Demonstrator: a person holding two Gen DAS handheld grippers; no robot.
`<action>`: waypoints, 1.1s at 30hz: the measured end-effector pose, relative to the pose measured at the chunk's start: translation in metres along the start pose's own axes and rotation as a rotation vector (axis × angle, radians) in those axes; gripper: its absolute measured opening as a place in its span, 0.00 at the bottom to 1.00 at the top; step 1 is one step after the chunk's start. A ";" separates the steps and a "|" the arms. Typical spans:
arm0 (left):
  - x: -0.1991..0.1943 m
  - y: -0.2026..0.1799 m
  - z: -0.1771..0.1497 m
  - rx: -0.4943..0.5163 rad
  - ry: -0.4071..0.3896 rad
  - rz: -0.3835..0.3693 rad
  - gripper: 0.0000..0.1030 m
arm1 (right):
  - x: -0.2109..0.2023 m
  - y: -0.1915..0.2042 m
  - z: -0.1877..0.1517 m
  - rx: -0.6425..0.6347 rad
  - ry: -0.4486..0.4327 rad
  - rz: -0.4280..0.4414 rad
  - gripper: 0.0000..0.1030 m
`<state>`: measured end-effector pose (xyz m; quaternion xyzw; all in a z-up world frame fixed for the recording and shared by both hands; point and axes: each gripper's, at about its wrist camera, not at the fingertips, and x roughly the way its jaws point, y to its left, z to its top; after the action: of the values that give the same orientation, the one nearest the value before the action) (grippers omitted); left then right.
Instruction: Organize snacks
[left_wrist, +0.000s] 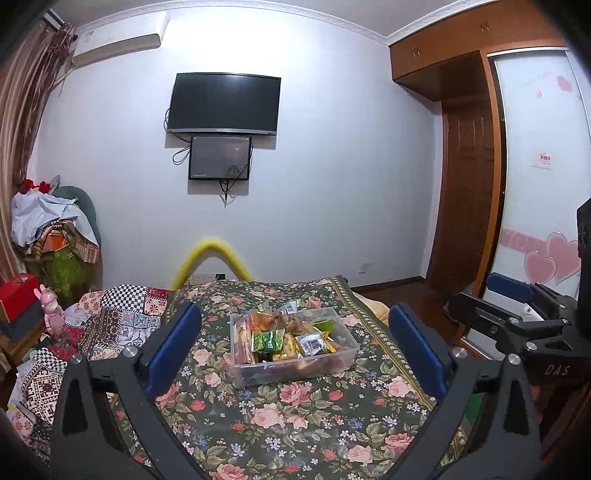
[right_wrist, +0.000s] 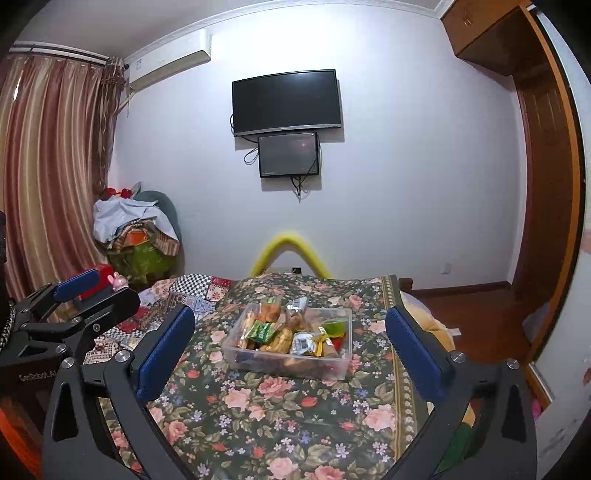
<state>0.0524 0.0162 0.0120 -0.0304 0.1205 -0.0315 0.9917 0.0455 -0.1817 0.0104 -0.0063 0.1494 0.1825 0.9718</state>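
A clear plastic box (left_wrist: 343, 360) full of several wrapped snacks, among them a green packet (left_wrist: 267, 340), stands on a floral bedspread (left_wrist: 295, 424). It also shows in the right wrist view (right_wrist: 236, 358), with the green packet (right_wrist: 263, 329) inside. My left gripper (left_wrist: 295, 343) is open and empty, held back from the box, its blue pads wide on either side. My right gripper (right_wrist: 291, 341) is open and empty too, likewise short of the box. The right gripper shows at the right edge of the left wrist view (left_wrist: 517, 295); the left gripper shows at the left of the right wrist view (right_wrist: 74, 291).
A patchwork quilt (left_wrist: 110, 317) lies left of the bedspread. A pink toy (left_wrist: 53, 314) and a red box (left_wrist: 16, 295) stand at far left. A yellow curved tube (left_wrist: 212, 258) rises beyond the bed. A wardrobe (left_wrist: 535, 166) and wooden floor (right_wrist: 480, 321) are at right.
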 end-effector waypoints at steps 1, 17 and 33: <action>0.000 0.000 0.000 0.000 0.000 -0.001 1.00 | -0.001 0.000 0.000 0.000 -0.001 -0.001 1.00; -0.003 -0.002 -0.002 -0.004 -0.001 -0.008 1.00 | -0.004 0.002 0.002 0.004 -0.009 0.002 1.00; 0.000 -0.002 0.000 -0.018 0.016 -0.041 1.00 | -0.005 0.001 0.004 0.013 -0.015 0.002 1.00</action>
<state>0.0523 0.0140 0.0120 -0.0414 0.1283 -0.0509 0.9896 0.0422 -0.1821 0.0154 0.0016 0.1435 0.1826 0.9727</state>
